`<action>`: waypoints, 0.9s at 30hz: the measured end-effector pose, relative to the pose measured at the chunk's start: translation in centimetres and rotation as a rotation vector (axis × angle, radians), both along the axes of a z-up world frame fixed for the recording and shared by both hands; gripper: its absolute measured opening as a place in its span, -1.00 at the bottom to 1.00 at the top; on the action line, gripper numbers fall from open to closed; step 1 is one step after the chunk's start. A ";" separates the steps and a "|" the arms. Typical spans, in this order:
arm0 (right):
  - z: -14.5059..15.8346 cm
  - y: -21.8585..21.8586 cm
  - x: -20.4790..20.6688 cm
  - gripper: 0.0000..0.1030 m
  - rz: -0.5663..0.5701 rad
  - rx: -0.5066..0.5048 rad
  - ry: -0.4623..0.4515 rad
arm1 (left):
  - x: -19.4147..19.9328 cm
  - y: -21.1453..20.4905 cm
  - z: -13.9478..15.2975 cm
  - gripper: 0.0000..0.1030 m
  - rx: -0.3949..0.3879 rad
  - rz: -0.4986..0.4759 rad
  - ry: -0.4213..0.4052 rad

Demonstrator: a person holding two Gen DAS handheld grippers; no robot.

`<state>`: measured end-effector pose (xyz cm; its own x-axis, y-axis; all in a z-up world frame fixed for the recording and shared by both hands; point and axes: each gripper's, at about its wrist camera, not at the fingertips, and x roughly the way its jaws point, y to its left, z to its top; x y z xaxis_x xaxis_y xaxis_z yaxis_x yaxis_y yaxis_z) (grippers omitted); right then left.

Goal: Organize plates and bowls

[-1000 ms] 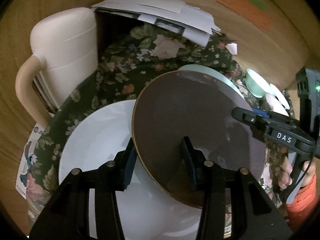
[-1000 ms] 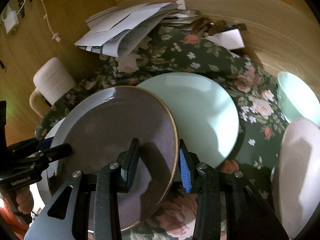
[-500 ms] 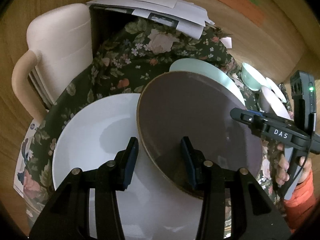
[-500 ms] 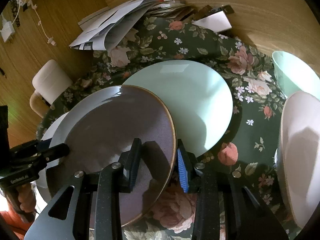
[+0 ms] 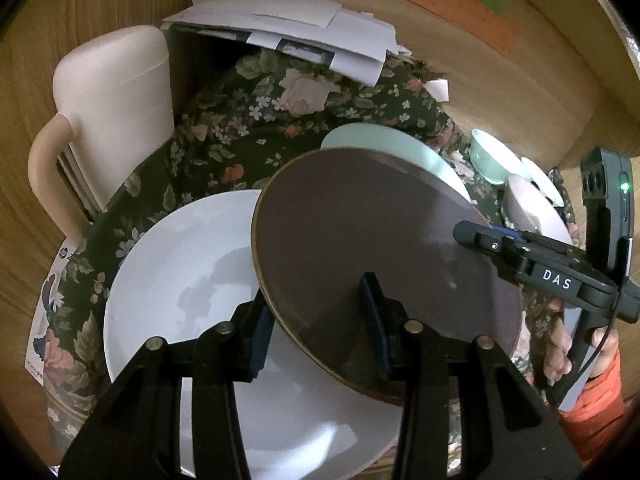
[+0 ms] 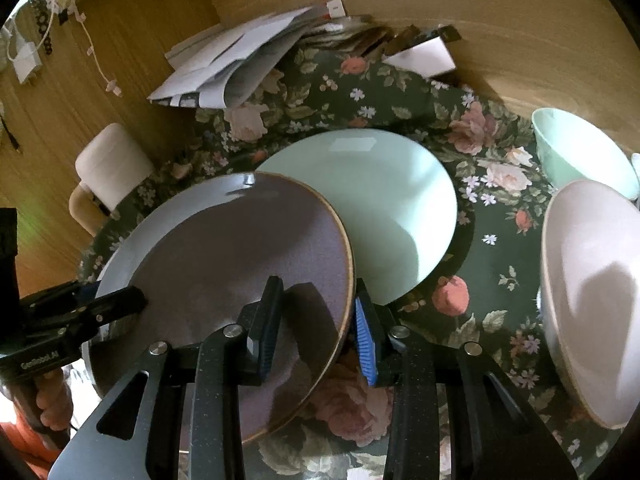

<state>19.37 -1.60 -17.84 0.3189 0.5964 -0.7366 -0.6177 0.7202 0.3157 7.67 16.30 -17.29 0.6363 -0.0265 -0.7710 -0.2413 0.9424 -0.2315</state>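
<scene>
Gripping the brown plate (image 5: 372, 248) from both sides, I hold it tilted above the table, one gripper on each edge. My left gripper (image 5: 320, 336) takes the plate's near-left rim between its pads, one finger above the dark face and one below; my right gripper (image 6: 316, 320) is clamped on the opposite rim, its blue pad (image 6: 366, 344) pressed against the gold-edged underside. In the left wrist view the right gripper reaches in from the right edge, carried by my hand (image 5: 560, 352) in an orange sleeve (image 5: 596, 400).

Beneath the brown plate's left half lies a large white plate (image 5: 192, 280), flat on the floral tablecloth (image 5: 224, 148). Beyond the brown plate's far-right edge rests a pale green plate (image 6: 380, 208), partly covered by it in both views. Further right stand a pale green bowl (image 6: 580, 148) and, nearer, a pinkish-white bowl (image 6: 592, 288), just beside each other.

On the far side of the cloth lies a loose heap of white papers (image 5: 288, 28). To the far left stands a cream-coloured container with a curved handle (image 5: 116, 100). Wooden surfaces (image 6: 500, 32) surround the cloth.
</scene>
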 end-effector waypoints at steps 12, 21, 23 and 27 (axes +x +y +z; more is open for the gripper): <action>1.8 -3.3 -1.5 -0.41 -0.048 0.028 -0.060 | -0.1 -2.0 1.8 -0.18 0.010 -0.030 -0.054; 3.1 -6.9 -3.1 -0.41 -0.109 0.043 -0.102 | -0.3 -5.1 3.3 -0.18 0.031 -0.090 -0.095; 3.4 -7.8 -3.5 -0.41 -0.122 0.045 -0.109 | -0.4 -5.7 3.5 -0.18 0.033 -0.102 -0.102; 3.8 -9.4 -4.4 -0.41 -0.149 0.046 -0.124 | -0.5 -7.2 3.9 -0.18 0.031 -0.129 -0.114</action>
<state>15.00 -11.04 -13.99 0.4928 0.5679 -0.6592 -0.5411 0.7933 0.2789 7.16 9.13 -13.42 0.7124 -0.0911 -0.6958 -0.0917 0.9709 -0.2210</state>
